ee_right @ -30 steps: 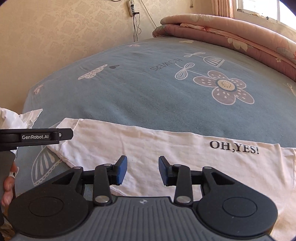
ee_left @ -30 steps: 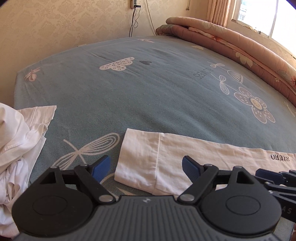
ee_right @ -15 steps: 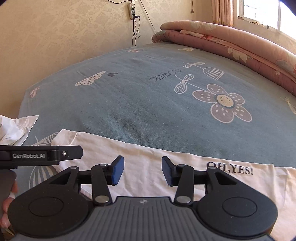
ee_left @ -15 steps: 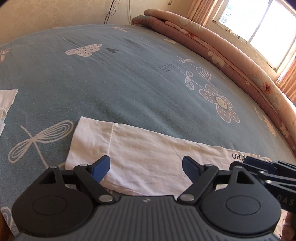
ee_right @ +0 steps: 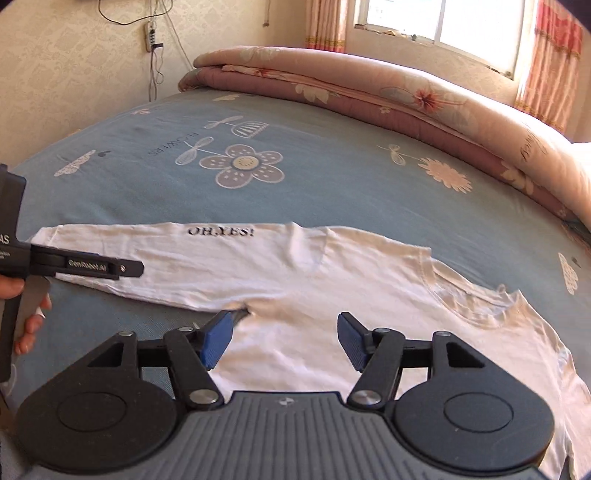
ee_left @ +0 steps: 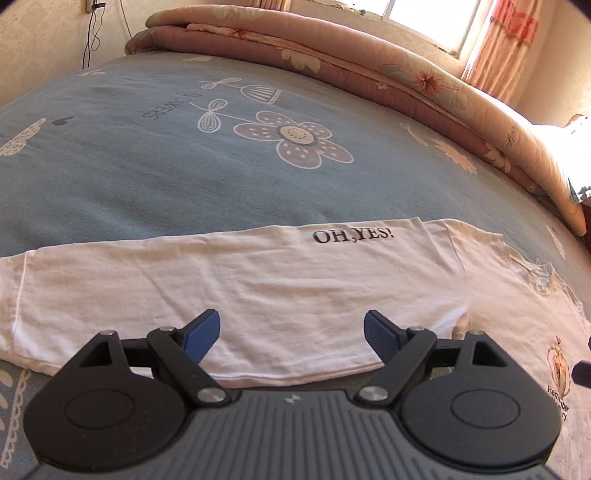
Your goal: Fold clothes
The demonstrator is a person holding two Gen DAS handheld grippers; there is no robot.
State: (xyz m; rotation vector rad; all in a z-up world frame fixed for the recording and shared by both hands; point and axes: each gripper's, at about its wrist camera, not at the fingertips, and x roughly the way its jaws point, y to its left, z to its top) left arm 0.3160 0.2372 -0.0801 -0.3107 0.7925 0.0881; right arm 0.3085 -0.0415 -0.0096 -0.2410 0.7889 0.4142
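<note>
A white T-shirt point(ee_left: 258, 284) printed "OH,YES!" lies flat along the near side of the bed, one side folded over the front. In the right wrist view the same T-shirt point(ee_right: 332, 280) shows its neckline at the right. My left gripper point(ee_left: 291, 334) hovers open over the shirt's near hem, nothing between its blue pads. My right gripper point(ee_right: 282, 338) hangs above the shirt's sleeve area, its jaws opening and empty. The left gripper's body point(ee_right: 74, 264), held by a hand, shows at the left edge of the right wrist view.
The blue bedsheet point(ee_left: 166, 166) with flower prints covers the bed. A rolled pink quilt point(ee_left: 369, 70) lies along the far side under the window point(ee_right: 443, 22). Cables and a power strip point(ee_right: 149, 35) hang on the wall at the left.
Both grippers have swung right along the shirt, so the "OH,YES!" print and neckline now come into view. The right gripper's jaws have spread wider. The crumpled white clothes at the left have left the frame.
</note>
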